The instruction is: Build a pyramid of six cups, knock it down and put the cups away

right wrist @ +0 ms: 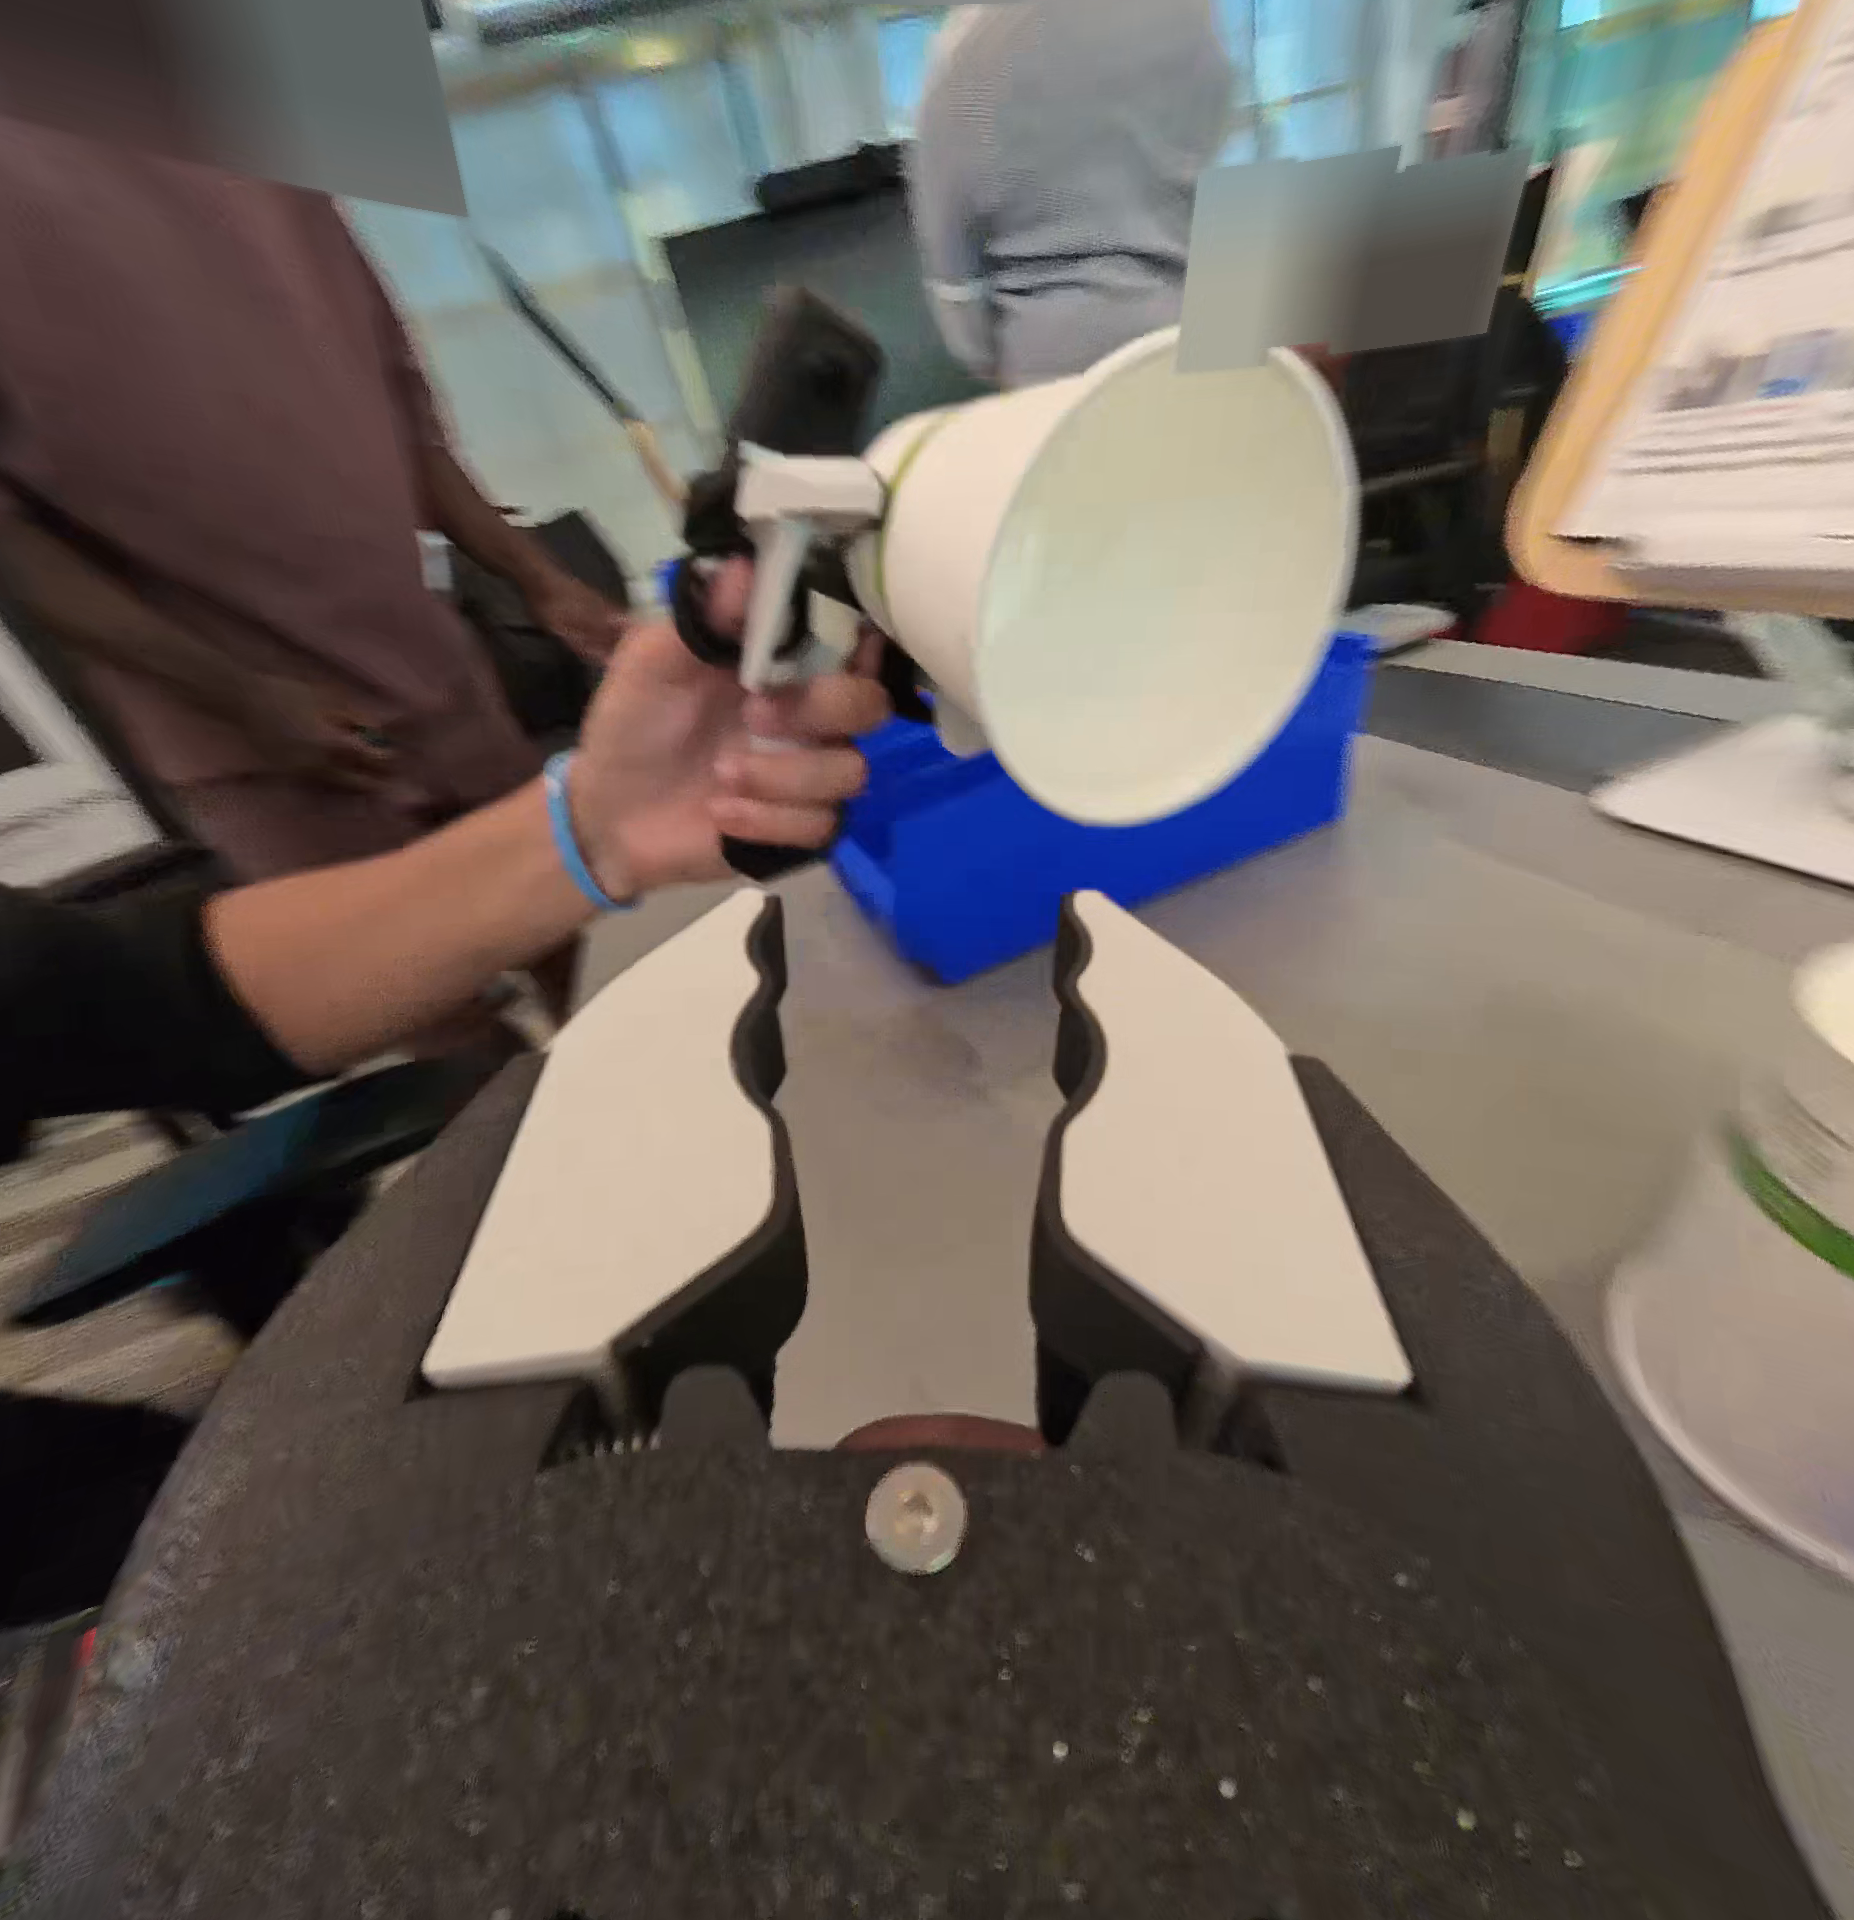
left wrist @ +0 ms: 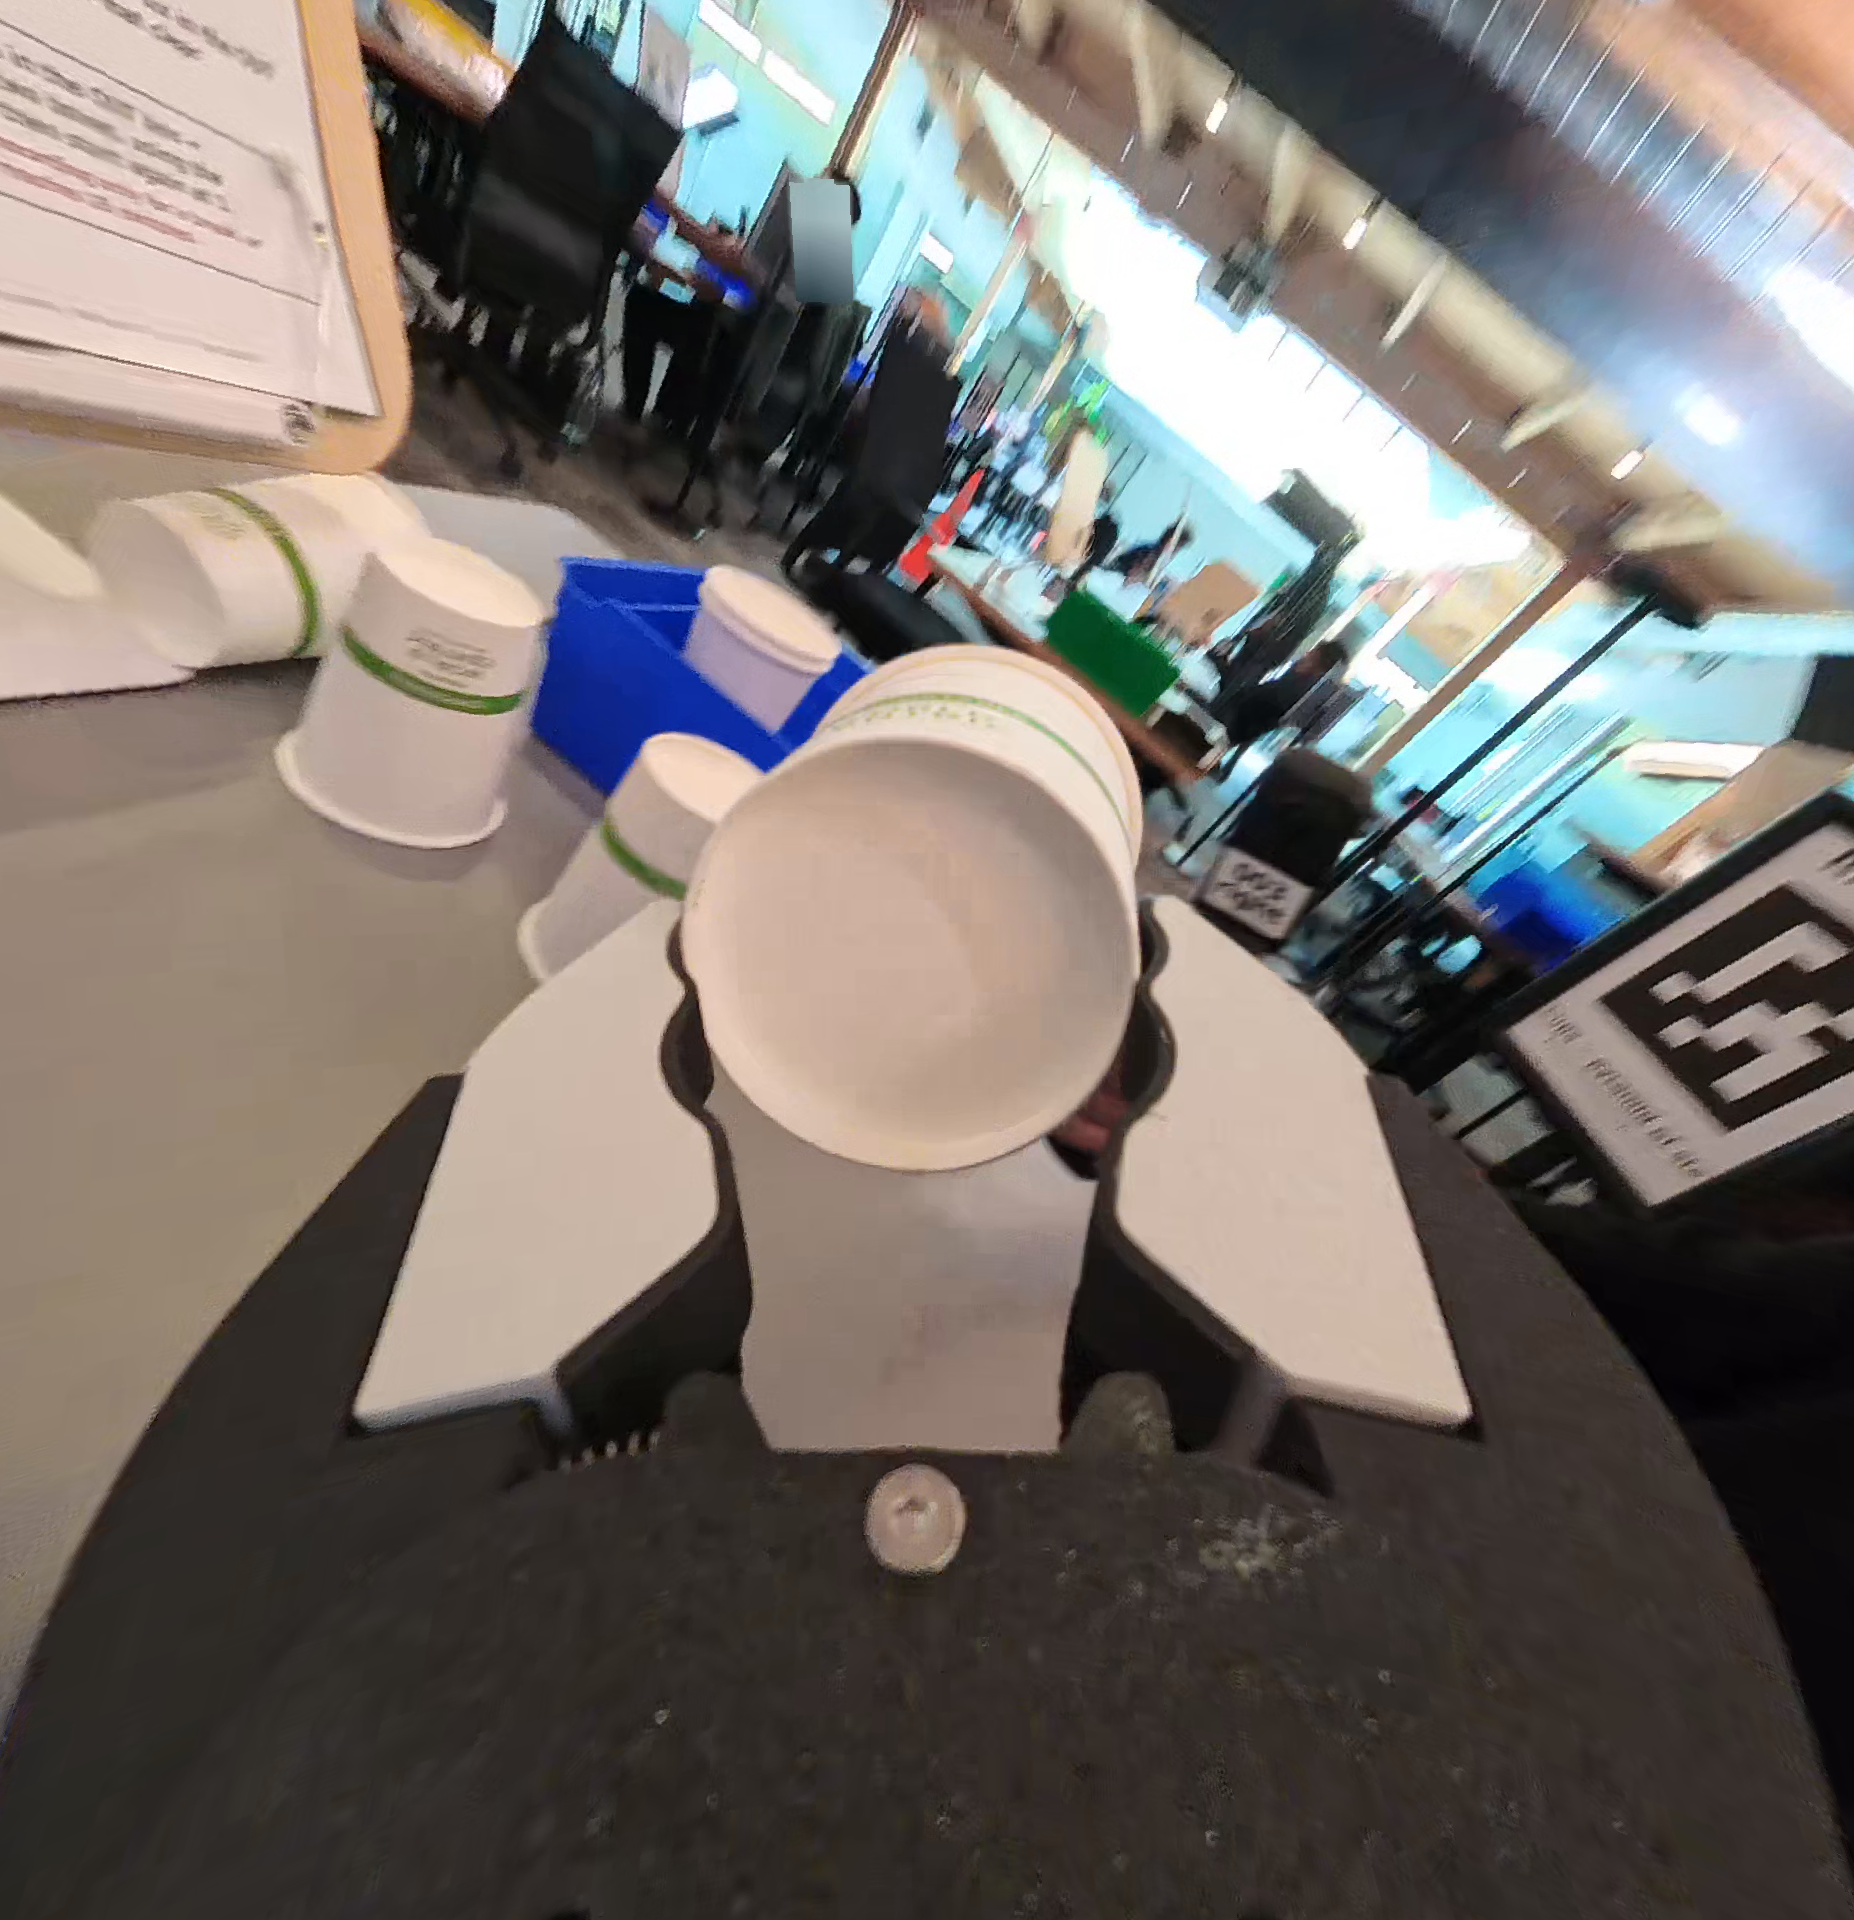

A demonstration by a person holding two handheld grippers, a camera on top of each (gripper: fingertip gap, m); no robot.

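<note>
Cups are scattered rather than stacked, so by my reading the pyramid is already down and the putting-away step is in hand.

Nearest in the left wrist view, the left gripper (left wrist: 918, 997) is clamped on a white paper cup with a green band (left wrist: 918, 956), held on its side with its base toward the camera and lifted off the grey table (left wrist: 123, 1039). The right wrist view shows the same held cup (right wrist: 1110, 582) from its open mouth, hovering above the blue bin (right wrist: 1006, 883), with a person's hand (right wrist: 715, 748) around the handle.

The right gripper (right wrist: 918, 966) is empty, its fingers (right wrist: 642, 1143) standing apart over bare table just short of the bin. At the near right edge of that view stands another banded cup (right wrist: 1816, 1226), blurred.

Farther out in the left view, one upside-down cup (left wrist: 642, 842) sits just behind the held one, and a second upside-down cup (left wrist: 414, 696) is to the left. Beyond it a cup lying on its side (left wrist: 227, 582) rests near a clipboard stand (left wrist: 362, 260). One cup (left wrist: 757, 644) already stands in the bin (left wrist: 611, 675), base up.

Next, I judge, the held cup should be turned mouth-down and nested over the cup in the bin before release, while the free gripper goes for the cup at its right.
</note>
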